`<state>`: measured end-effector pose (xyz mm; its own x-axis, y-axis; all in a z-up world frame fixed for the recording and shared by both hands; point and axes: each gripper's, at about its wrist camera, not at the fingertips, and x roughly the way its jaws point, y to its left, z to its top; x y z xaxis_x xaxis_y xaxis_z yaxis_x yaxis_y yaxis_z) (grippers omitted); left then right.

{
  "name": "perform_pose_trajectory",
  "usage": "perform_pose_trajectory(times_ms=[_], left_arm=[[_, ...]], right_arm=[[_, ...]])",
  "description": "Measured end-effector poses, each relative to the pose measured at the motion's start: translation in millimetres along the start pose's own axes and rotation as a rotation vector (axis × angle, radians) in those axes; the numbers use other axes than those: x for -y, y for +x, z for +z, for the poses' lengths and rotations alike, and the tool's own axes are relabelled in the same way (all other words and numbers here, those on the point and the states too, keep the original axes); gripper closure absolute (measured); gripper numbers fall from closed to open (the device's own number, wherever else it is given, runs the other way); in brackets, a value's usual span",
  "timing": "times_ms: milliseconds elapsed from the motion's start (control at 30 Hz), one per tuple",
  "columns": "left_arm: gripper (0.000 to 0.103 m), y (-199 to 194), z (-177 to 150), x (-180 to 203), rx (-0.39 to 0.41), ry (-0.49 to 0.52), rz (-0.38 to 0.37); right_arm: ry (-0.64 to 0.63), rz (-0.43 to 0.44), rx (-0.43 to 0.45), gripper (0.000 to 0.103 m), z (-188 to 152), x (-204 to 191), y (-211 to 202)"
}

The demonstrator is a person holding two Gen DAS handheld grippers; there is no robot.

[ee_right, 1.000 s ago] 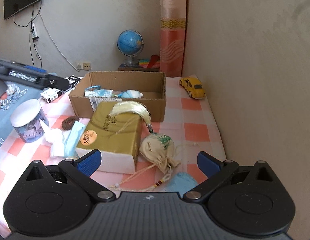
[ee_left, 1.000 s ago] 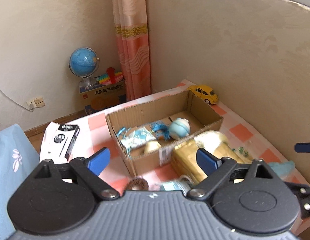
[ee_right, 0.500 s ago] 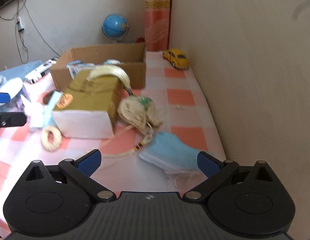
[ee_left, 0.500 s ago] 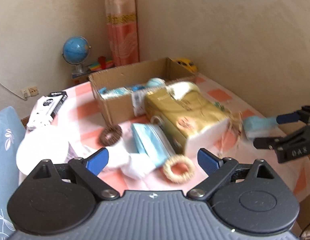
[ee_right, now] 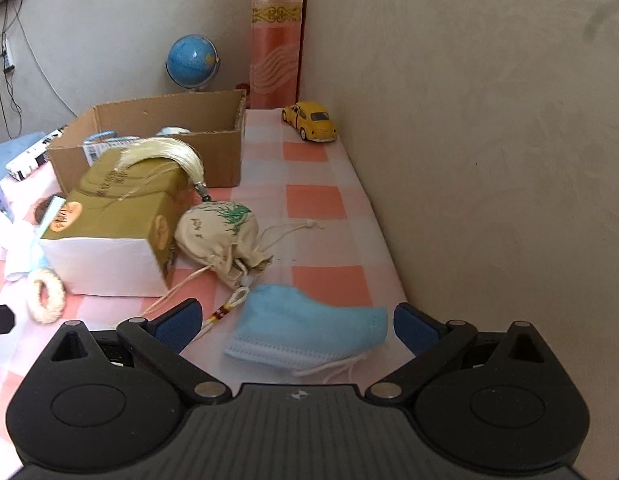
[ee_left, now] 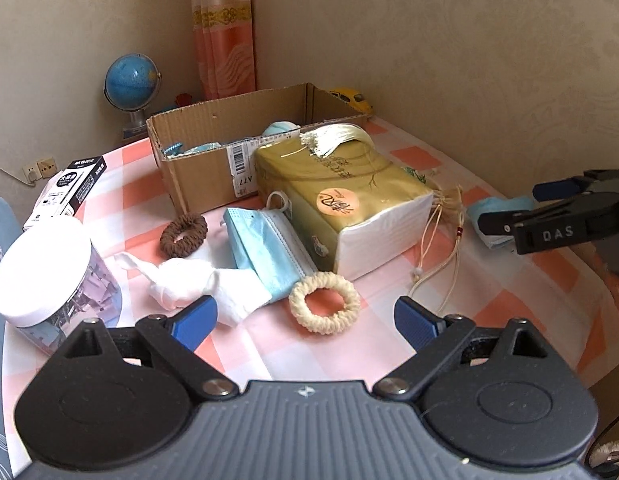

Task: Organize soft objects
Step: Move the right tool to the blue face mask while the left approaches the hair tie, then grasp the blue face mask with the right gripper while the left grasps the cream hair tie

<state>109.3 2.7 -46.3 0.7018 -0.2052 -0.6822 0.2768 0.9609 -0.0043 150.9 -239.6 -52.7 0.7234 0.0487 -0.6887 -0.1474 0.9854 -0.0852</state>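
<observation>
Both grippers are up over the checkered counter (ee_left: 489, 292) with jaws spread wide and nothing in them. The left gripper (ee_left: 305, 318) hangs just in front of a cream scrunchie (ee_left: 324, 307), which lies flat on the cloth, touching the corner of a blue mask (ee_left: 265, 258). Next to that mask is a white glove (ee_left: 197, 284), a bit crumpled, and behind it a brown scrunchie (ee_left: 184, 235). A white-lidded jar (ee_left: 49, 276) stands at the far left.

The right gripper (ee_right: 295, 326) sits low over a second blue mask (ee_right: 309, 330), which lies between its fingertips (ee_right: 177, 326) near the counter's front edge by the wall. I can't tell if the fingertips are touching it. From the left view you can see that gripper (ee_left: 509, 210) coming in from the side with the mask (ee_left: 493, 216) between its blue tips.

In the middle is a gold tissue pack (ee_left: 345, 208) with a pale tassel (ee_right: 165, 156) draped across its top. Leaning against its side is a little drawstring pouch (ee_right: 221, 236), cords trailing over the cloth. Behind it all is the cardboard box (ee_left: 201, 176), already holding a few bluish soft things. A yellow toy car (ee_right: 310, 121) is parked by the wall, and there's a globe (ee_right: 192, 60) in the corner.
</observation>
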Motion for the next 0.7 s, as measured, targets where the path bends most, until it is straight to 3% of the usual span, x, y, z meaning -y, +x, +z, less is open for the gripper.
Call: perform_pose_trajectory(times_ms=[267, 467, 700], left_arm=[[0.009, 7, -2, 3, -0.008, 0.022, 0.018], [0.011, 12, -2, 7, -0.010, 0.042, 0.016], [0.030, 22, -3, 17, -0.021, 0.077, 0.019]], right_arm=[[0.013, 0.009, -0.078, 0.000, -13, 5, 25], [0.030, 0.037, -0.054, 0.000, -19, 8, 25], [0.032, 0.040, -0.021, 0.000, -23, 8, 26]])
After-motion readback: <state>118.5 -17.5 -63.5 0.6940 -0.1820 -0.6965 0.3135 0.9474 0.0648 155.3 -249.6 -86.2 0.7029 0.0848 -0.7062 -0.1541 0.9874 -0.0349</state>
